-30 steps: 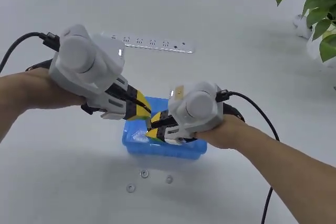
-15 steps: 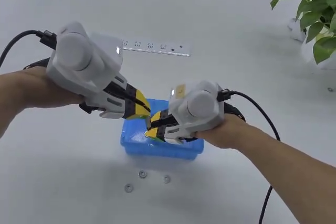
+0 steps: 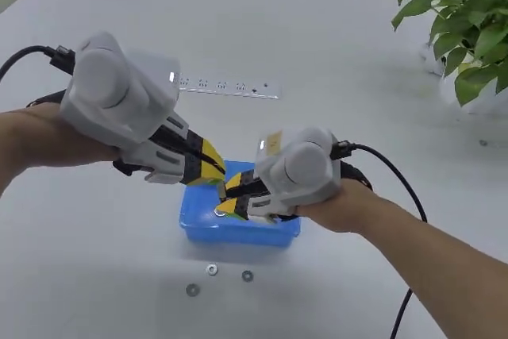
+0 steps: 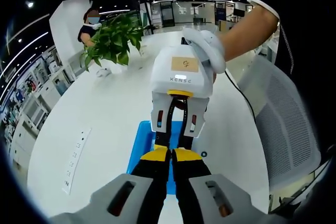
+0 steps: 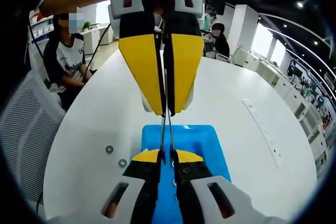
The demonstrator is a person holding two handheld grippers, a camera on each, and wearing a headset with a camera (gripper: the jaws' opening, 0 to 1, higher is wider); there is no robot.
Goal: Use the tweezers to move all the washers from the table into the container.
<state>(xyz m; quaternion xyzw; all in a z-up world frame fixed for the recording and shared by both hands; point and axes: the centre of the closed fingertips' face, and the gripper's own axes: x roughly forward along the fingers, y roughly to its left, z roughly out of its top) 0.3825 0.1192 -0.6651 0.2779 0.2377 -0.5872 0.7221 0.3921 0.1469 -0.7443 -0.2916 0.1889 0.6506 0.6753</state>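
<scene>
Right gripper (image 4: 173, 141), white housing: small dark lettering, reads roughly "XENSE", last letter uncertain. Tan label (image 4: 185, 64) directly above the lettering on the same housing: print too small to read.

My headset camera looks forward and down from close above the white tabletop (image 3: 357, 61), with the blue rectangular plastic container (image 3: 238, 232) toward 6 o'clock. The left gripper view sits low behind the left claw (image 4: 171, 154), nose to nose with the right claw (image 4: 176, 140). The right gripper view stares back along the thin metal tweezers (image 5: 166, 129), left claw at 12 o'clock. All three views share the container and the long white power strip (image 3: 228, 85).
</scene>
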